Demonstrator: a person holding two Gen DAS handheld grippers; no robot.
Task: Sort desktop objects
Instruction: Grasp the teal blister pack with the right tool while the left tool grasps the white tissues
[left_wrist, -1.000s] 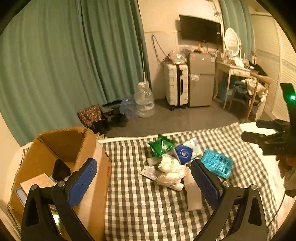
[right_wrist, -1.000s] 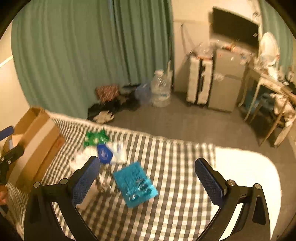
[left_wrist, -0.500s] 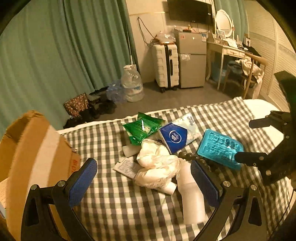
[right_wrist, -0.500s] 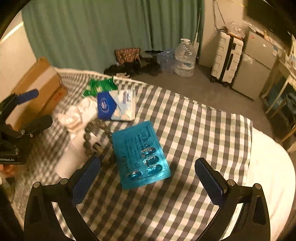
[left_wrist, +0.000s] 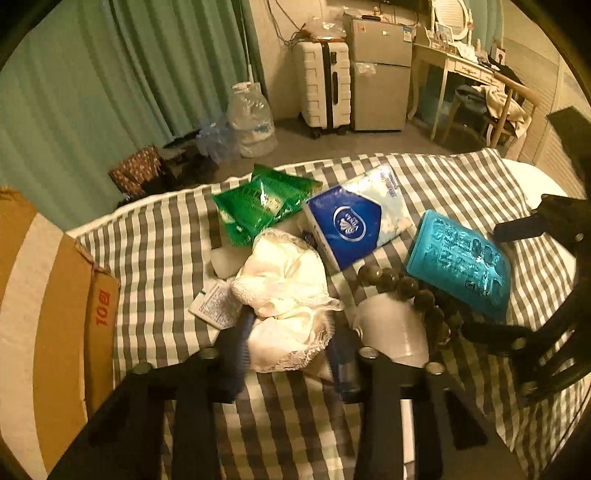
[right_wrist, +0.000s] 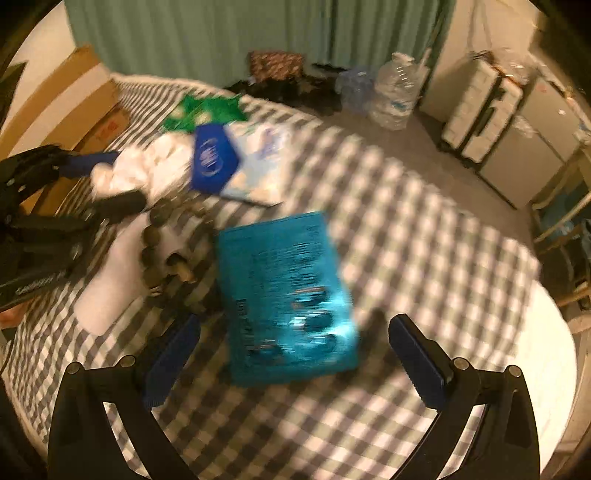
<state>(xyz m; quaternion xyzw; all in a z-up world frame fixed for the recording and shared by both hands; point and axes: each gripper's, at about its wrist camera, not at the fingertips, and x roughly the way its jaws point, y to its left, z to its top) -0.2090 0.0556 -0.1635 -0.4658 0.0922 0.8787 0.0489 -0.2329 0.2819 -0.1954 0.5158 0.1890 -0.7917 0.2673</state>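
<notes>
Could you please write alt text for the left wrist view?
The left tool closes around a crumpled white cloth on a checked tablecloth. Around it lie a green packet, tissue pack, teal pill sheet, beads and cardboard box.

A checked bedspread (left_wrist: 159, 236) carries a cardboard box (left_wrist: 55, 314), green packet (left_wrist: 258, 203), tissue pack (left_wrist: 354, 221), teal blister pack (left_wrist: 461, 262) and white netting bundle (left_wrist: 288, 291).

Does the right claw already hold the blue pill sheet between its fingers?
No, the right claw is wide open, and the blue pill sheet lies flat on the checked cloth, touching neither finger.
</notes>
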